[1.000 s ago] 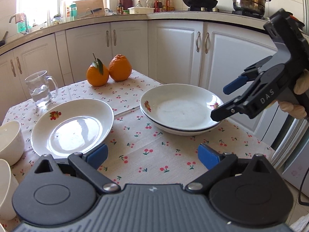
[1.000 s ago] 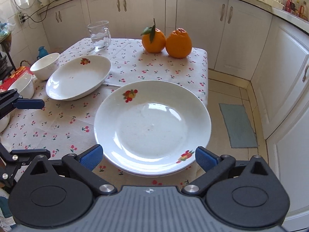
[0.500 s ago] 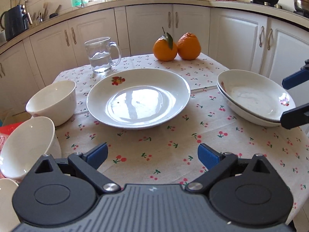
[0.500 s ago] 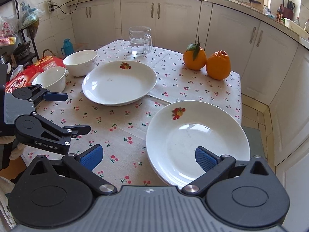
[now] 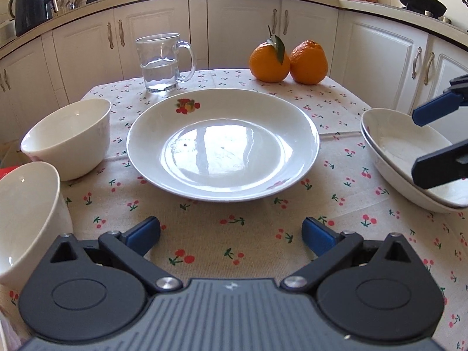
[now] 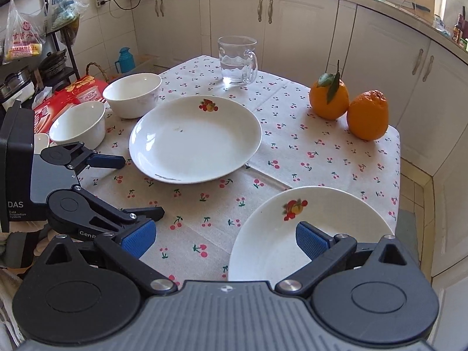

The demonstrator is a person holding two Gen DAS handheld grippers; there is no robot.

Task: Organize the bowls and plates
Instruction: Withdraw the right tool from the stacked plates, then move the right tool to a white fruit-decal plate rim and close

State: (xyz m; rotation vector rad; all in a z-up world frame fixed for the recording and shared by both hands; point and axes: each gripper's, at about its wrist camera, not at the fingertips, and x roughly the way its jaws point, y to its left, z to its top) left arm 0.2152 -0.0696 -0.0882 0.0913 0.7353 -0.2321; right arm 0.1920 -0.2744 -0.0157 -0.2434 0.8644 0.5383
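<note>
Left wrist view: left gripper [image 5: 231, 231] spread wide above the cherry-print tablecloth [image 5: 257, 242], empty; white fruit-motif plate [image 5: 223, 143] lies just ahead, centred between its fingers.

Right wrist view: right gripper [image 6: 223, 238] wide, one finger over the stacked white plates [image 6: 336, 219]; nothing held.

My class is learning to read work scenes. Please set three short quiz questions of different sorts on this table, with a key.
1. True or false: the glass mug stands inside the single plate.
2. How many oranges are on the tablecloth? A one, B two, C three.
3. Fill in: both the left tool and the right tool are ____.

Key: 1 false, it stands beyond the plate; 2 B; 3 open, holding nothing.
</note>
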